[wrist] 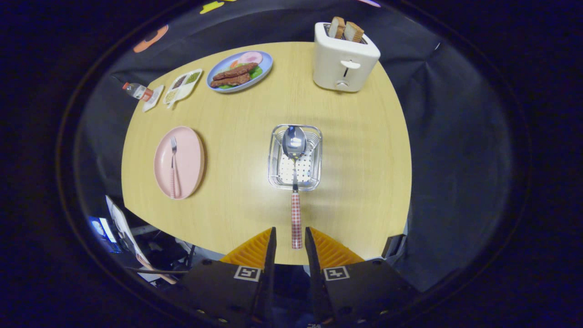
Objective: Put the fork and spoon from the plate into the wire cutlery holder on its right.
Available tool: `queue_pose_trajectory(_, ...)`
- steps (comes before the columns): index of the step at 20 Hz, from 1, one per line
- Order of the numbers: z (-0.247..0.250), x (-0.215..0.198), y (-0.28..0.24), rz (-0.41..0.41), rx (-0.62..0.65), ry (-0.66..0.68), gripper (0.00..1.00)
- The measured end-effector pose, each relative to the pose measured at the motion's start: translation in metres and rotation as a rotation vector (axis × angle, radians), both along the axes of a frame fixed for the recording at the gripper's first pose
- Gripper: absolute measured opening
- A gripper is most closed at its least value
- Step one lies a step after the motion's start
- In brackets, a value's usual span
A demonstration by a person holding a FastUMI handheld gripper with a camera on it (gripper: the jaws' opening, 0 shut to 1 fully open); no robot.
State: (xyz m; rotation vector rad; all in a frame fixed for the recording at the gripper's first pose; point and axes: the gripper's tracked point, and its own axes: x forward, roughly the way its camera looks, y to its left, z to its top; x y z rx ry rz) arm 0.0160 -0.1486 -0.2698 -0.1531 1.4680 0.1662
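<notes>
The gripper (290,239) stands narrowly apart, its fingers flanking the spoon's (294,173) checked handle end; contact cannot be confirmed. The spoon's bowl lies over the wire holder (274,155). The fork (173,166) rests on the pink plate (191,157), well left of the holder.

The wire cutlery holder (295,157) stood on the worktop (364,150), just ahead of the tool (290,246). The spoon (294,182) lay with its bowl in the holder and its handle reaching back between the tool's parted fingers (266,248). Left of the holder, well apart, sat the plate (186,159) with the fork (173,168) lying on it. Beyond the holder and slightly right stood a toaster (345,61) with two bread slices (345,30) in it. Beyond the plate sat a food plate (239,71); to its left lay a divided tray (182,85), then a bottle (136,91) at the worktop's edge.
</notes>
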Motion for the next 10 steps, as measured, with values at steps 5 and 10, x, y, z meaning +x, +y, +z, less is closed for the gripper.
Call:
queue_pose_trajectory(5, -0.027, -0.006, -0.007, -0.019, -0.012, 0.045, 0.35)
queue_pose_trajectory(10, -0.051, -0.006, -0.011, -0.023, -0.026, 0.078, 0.35)
